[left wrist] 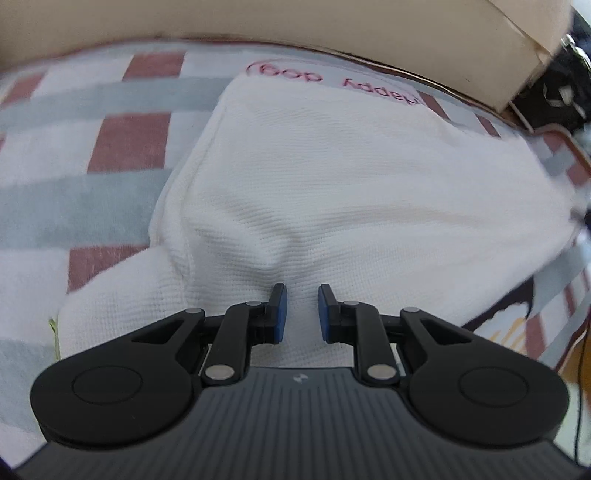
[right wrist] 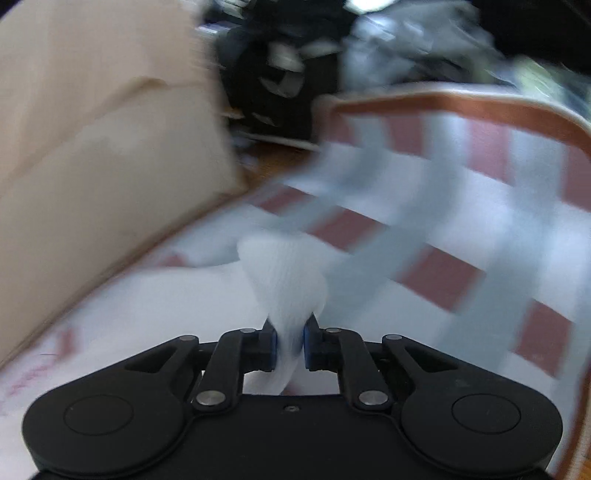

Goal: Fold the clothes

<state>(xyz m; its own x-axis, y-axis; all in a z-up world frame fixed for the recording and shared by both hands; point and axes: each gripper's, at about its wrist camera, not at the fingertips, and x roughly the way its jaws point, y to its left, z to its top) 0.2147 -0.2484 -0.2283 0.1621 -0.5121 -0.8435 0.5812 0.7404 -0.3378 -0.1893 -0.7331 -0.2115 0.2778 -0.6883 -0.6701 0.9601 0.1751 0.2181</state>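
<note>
A white knitted garment [left wrist: 332, 177] lies spread on a checked blanket [left wrist: 110, 147] in the left wrist view, its left edge folded into a ridge. My left gripper [left wrist: 303, 310] is open, its blue pads just above the garment's near edge, nothing between them. In the right wrist view my right gripper [right wrist: 290, 347] is shut on a bunched corner of the white garment [right wrist: 288, 280], which rises from the jaws in a cone. The view is blurred by motion.
The blanket [right wrist: 443, 229] has red, grey and white checks and a brown border. A beige cushion or sofa side [right wrist: 92, 147] stands at the left of the right wrist view and along the top of the left wrist view [left wrist: 295, 22]. Dark clutter [right wrist: 288, 74] lies beyond.
</note>
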